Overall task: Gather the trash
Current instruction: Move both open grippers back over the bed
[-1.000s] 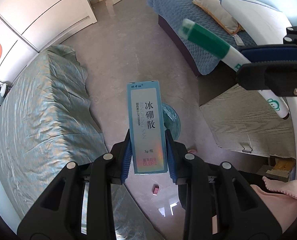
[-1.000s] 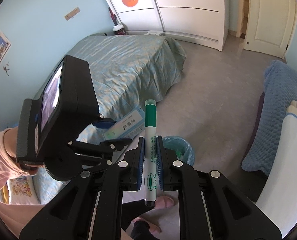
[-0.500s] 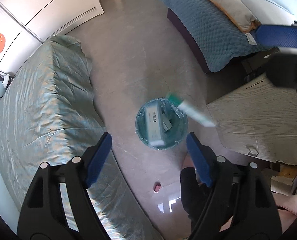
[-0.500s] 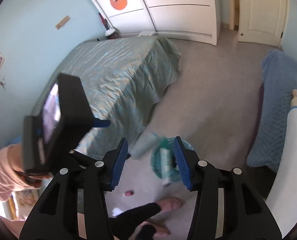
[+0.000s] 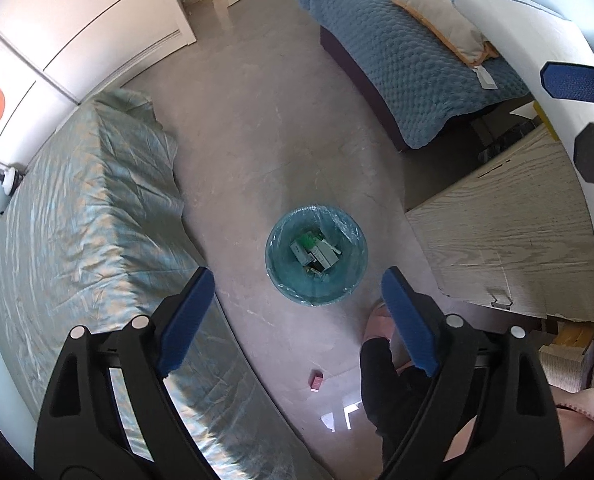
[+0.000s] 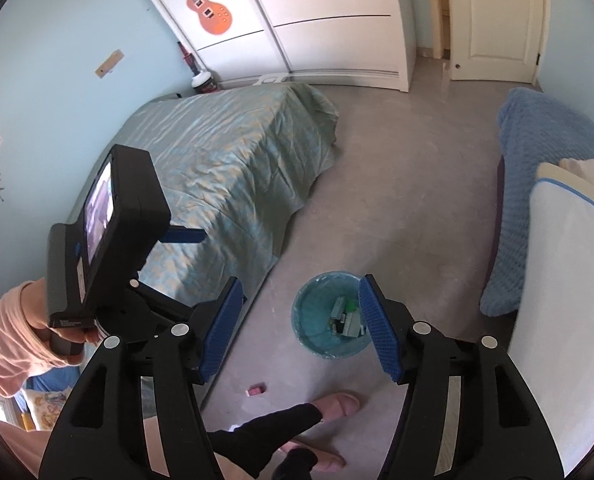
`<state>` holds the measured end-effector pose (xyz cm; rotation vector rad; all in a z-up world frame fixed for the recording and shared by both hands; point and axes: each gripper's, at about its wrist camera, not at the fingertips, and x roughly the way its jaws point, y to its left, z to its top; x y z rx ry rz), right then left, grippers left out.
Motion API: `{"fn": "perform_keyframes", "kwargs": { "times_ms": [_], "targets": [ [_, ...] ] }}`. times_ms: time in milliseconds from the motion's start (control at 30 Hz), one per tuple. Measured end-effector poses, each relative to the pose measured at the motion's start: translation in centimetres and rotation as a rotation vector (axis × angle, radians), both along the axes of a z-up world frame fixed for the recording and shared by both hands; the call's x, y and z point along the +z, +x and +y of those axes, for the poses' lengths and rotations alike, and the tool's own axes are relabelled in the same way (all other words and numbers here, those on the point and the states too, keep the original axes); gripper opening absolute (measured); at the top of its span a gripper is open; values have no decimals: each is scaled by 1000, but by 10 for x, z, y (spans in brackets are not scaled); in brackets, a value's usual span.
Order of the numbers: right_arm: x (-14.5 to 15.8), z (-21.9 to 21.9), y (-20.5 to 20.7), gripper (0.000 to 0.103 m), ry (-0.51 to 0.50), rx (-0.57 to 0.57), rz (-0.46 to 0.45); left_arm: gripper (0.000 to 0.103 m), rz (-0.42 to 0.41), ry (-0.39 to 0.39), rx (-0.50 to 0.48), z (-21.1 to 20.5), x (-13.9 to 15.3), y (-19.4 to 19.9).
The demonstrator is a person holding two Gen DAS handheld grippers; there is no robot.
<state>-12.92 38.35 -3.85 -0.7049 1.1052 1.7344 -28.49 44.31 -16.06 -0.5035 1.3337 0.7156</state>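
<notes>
Now we hold both claws, left [image 5: 293, 312] and right [image 6: 299, 322], spread wide and empty above the bin [image 5: 316, 257], trash lying inside. Next, probably, the small pink scrap [image 5: 316, 382] on the floor near the bin.

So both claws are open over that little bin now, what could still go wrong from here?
A small pink item lies on the floor beside the covered bed, short of the bin; it could be overlooked. It is close to the person's slippered foot, so a step might kick it under the cover. The left gripper and right gripper hang close together, so reaching down could knock them.
</notes>
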Motion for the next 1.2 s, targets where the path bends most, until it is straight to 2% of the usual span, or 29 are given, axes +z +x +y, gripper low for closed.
{"fn": "perform_keyframes", "kwargs": {
  "times_ms": [200,400,700,1067,1133,1200],
  "targets": [
    [9,-24,21,62,16,-73,-2,83,-4,29,-73,-18,17,17],
    [22,-68,53,62,44,-181,-3,84,-23,46,-175,-47,38,47],
    [29,-164,108,65,63,-402,-44,89,-57,69,-404,-111,60,114],
    [22,-293,155,65,6,-709,-111,91,-111,79,-671,-194,76,190],
    [22,-316,158,72,-1,-770,-124,91,-117,78,-719,-209,77,202],
    [21,-344,160,74,-5,-837,-133,91,-124,78,-770,-226,78,213]
  ]
}}
